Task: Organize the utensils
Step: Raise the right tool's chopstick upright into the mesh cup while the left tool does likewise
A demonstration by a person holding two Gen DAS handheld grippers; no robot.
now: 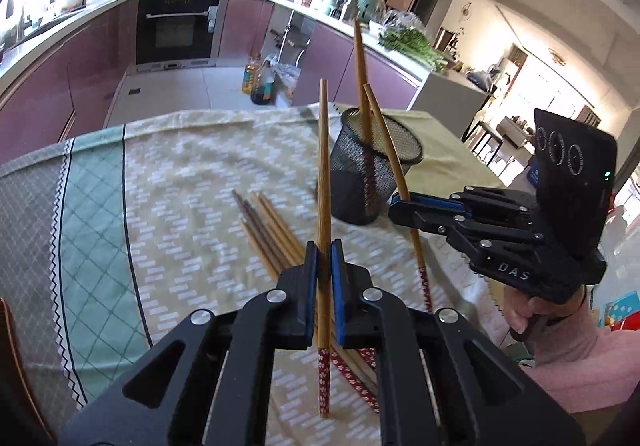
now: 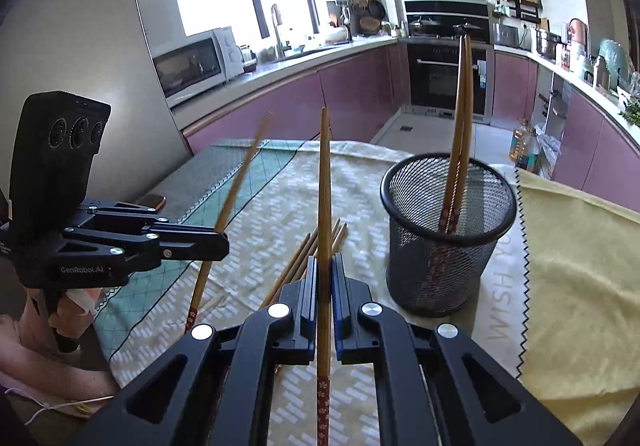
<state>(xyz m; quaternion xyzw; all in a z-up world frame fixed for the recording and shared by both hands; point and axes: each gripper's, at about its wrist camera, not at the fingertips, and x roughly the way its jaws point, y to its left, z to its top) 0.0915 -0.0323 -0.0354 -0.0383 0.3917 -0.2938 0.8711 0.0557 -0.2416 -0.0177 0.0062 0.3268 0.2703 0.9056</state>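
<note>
**Bamboo in both tongs, holder part filled**

Blue pads of the left tongs (image 1: 324,258) are clamped on one bamboo chopstick (image 1: 323,182), tip toward 12 o'clock, red patterned end hanging below. The right tongs (image 2: 324,274) pinch a second chopstick (image 2: 325,206) the same way; neither touches the desk (image 1: 180,150).

Outward: mesh holder (image 2: 444,238) at 2 o'clock of the right tongs, with what looks like two chopsticks (image 2: 460,118) standing in it already. Loose pile (image 1: 268,230) lies on the cloth just beyond the left tongs.

Judged progress: early to middle. Two in hand to drop, pile remaining.
</note>
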